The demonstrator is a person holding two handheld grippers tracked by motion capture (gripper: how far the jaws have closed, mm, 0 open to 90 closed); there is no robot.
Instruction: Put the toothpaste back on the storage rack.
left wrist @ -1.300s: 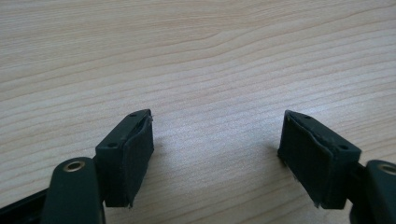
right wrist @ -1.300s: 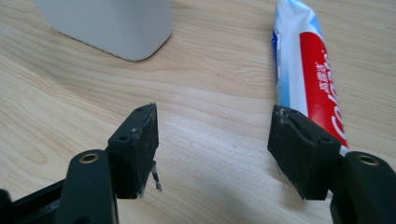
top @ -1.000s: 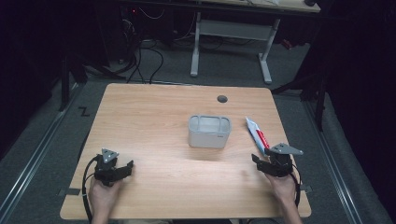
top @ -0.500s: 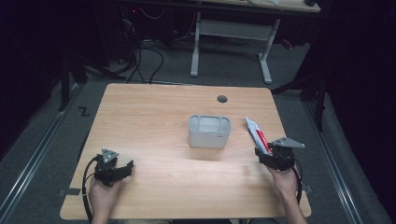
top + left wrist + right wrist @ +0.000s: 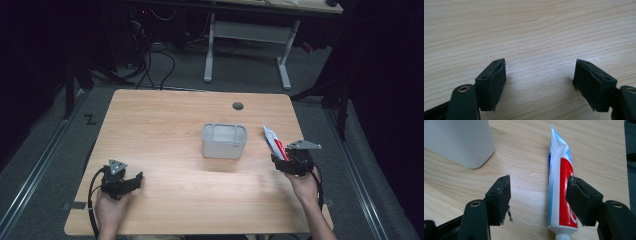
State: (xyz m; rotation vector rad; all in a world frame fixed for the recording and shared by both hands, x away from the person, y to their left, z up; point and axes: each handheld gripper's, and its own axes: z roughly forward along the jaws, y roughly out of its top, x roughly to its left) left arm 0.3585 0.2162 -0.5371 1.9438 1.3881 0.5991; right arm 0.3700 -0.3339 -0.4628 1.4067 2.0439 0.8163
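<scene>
A red, white and blue toothpaste tube (image 5: 274,142) (image 5: 560,187) lies flat on the wooden table (image 5: 170,125), right of a grey rectangular bin (image 5: 224,140) (image 5: 459,140). My right gripper (image 5: 287,161) (image 5: 539,195) hovers open over the tube's cap end; in the right gripper view the tube lies just inside the right jaw, untouched. My left gripper (image 5: 125,181) (image 5: 540,75) rests open at the table's front left, with bare wood between its jaws.
A round cable hole (image 5: 238,106) sits near the table's far edge. Beyond the table stand a second desk's white legs (image 5: 285,65) and cables on a dark floor. Dark gaps flank the table on both sides.
My right gripper has moved forward and slightly left, up to the toothpaste tube's near end. The left gripper has stayed still.
</scene>
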